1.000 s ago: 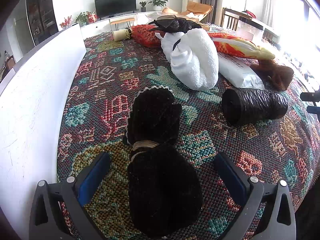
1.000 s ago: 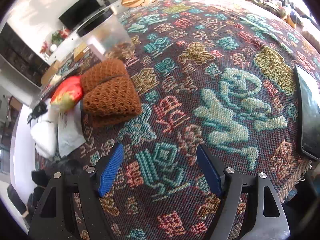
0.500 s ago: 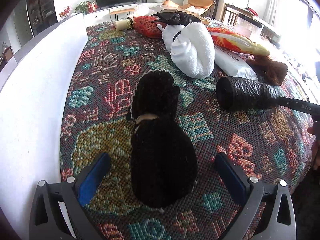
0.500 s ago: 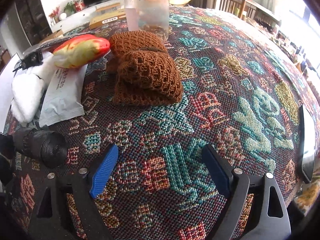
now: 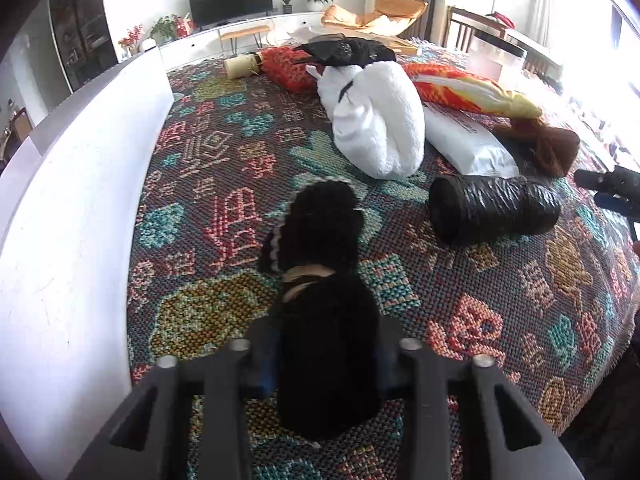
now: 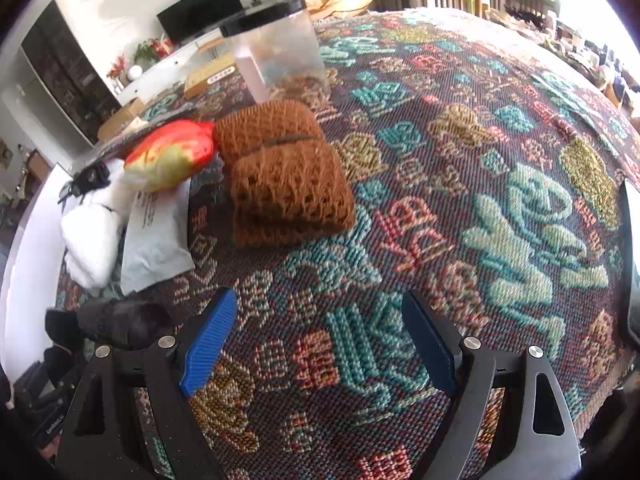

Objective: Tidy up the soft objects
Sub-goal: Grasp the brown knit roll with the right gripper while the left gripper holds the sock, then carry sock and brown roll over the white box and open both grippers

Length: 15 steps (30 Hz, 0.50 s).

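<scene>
**Grip closes on black bundle**

Pads of our left gripper (image 5: 326, 364) pinch the near end of the black tied fabric bundle (image 5: 320, 280), which lies on the patterned cloth (image 5: 480, 320) left of the black roll (image 5: 492, 208). We judge the pickup is under way; next comes a lift. Our right gripper (image 6: 316, 344) hangs wide open and empty, near the brown knitted bundle (image 6: 284, 184).
</scene>
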Motion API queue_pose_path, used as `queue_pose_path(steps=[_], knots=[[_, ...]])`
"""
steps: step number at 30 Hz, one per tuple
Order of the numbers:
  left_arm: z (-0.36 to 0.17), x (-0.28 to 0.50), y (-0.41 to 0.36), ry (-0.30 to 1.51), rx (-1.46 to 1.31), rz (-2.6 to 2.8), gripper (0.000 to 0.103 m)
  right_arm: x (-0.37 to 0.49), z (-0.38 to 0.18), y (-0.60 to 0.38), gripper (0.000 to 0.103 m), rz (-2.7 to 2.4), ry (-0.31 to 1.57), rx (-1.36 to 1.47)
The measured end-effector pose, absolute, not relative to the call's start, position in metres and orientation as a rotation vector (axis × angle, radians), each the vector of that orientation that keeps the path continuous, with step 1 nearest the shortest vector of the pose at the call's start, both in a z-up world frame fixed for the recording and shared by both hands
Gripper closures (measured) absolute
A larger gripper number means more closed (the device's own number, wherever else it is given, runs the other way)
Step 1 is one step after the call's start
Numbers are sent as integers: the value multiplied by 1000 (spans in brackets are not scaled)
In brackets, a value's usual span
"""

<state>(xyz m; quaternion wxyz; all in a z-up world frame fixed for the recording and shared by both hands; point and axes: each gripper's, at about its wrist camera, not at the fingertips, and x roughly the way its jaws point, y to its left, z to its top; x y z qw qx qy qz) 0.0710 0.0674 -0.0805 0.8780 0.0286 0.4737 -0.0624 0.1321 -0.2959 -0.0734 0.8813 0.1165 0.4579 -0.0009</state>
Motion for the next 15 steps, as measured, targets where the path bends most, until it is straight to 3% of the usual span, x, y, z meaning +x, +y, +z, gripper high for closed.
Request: queue_pose_path(steps=[4,8,9,10,15], knots=[[-79,75,80,991,-59,-152,75,177,-50,-273,16,126,970,111],[-77,74,88,995,-127,-180,76,222,-79,-250,17,100,1110,-32],[-75,73,90,993,-146,-188,77,225,-86,-252,21,90,1126,-22],[-72,71,92,987,-166,-200,77,224,-89,-258,36,68,1124,5],[-43,55,90,916,-213,-279,77,175,-75,-305,39,8,1023,301]])
